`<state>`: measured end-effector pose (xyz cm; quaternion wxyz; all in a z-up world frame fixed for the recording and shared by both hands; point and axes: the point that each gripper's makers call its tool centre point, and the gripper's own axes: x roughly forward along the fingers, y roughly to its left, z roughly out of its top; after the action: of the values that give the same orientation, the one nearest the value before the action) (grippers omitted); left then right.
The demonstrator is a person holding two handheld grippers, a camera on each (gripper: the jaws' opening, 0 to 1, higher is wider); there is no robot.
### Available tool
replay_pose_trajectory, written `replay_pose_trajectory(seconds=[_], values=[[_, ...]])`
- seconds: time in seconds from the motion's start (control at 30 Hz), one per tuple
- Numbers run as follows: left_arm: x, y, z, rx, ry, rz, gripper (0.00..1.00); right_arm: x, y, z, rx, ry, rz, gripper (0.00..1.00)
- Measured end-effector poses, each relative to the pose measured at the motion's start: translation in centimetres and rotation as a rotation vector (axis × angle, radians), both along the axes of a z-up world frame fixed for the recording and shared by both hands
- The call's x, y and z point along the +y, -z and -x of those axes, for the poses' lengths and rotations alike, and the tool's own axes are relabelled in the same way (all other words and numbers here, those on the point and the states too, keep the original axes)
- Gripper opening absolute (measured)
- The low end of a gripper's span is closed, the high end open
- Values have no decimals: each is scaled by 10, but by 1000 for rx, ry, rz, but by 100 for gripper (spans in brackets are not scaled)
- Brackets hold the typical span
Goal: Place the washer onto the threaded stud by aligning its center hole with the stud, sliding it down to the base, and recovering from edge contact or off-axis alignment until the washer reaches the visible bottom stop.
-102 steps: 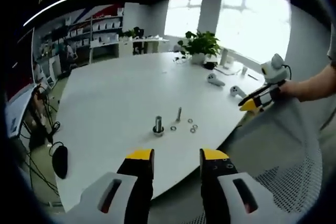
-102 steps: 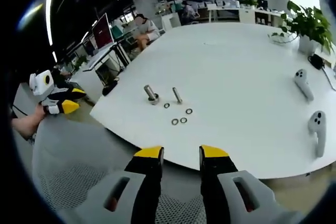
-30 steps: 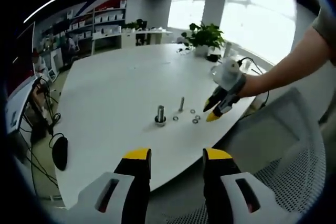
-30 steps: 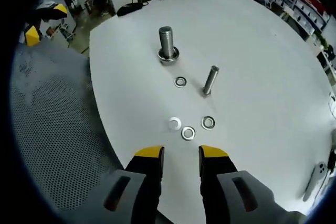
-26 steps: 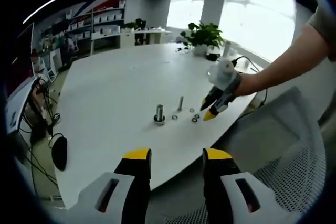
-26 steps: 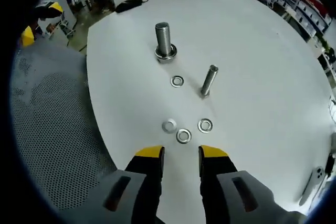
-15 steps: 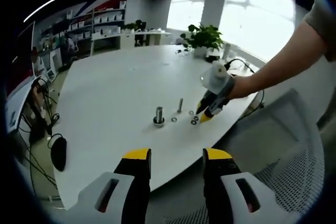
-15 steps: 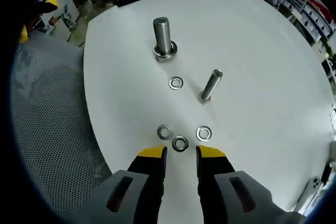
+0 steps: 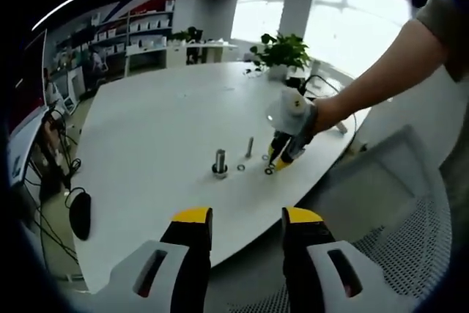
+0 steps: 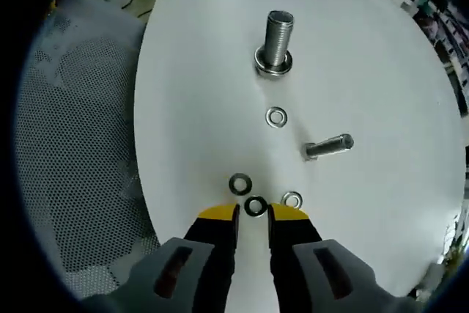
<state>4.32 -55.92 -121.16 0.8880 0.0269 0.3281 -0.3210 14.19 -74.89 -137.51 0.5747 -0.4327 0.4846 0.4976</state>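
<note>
The right gripper (image 10: 253, 214) tips steeply down, narrowed jaws straddling a washer (image 10: 255, 206) on the table (image 10: 198, 93); the left gripper (image 9: 239, 218) hangs level, jaws parted.

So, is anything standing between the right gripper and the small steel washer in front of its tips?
Nothing visible does: the right gripper has the small steel washer directly between its yellow tips.

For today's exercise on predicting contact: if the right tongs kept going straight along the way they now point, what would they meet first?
Most likely the middle washer, lying on the white table right at the tips of the right tongs, between two other washers. Depth is hard to judge, so contact may be near.
</note>
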Motion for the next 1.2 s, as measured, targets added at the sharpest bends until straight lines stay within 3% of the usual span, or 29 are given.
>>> replay_pose_trajectory(seconds=[0.17, 0.3, 0.4, 0.63, 0.73, 0.87, 1.07, 1.2], values=[[0, 2, 0, 5, 2, -7, 36, 0, 1, -5, 26, 16, 32, 15], [1, 1, -1, 2, -8, -3, 36, -1, 1, -3, 29, -43, 59, 14], [1, 1, -1, 2, -5, -6, 36, 0, 2, -6, 48, -17, 71, 14], [2, 2, -1, 3, -10, -10, 35, 0, 2, -3, 38, -31, 229, 13], [3, 1, -1, 2, -14, -9, 35, 2, 2, -2, 29, -34, 257, 13], [2, 2, -1, 3, -9, -12, 35, 0, 1, -3, 24, 30, 214, 13], [3, 2, 0, 7, -12, -8, 35, -1, 0, -3, 7, 149, 31, 13], [3, 2, -1, 4, -17, -5, 36, -4, -1, -1, 13, 174, 24, 13]])
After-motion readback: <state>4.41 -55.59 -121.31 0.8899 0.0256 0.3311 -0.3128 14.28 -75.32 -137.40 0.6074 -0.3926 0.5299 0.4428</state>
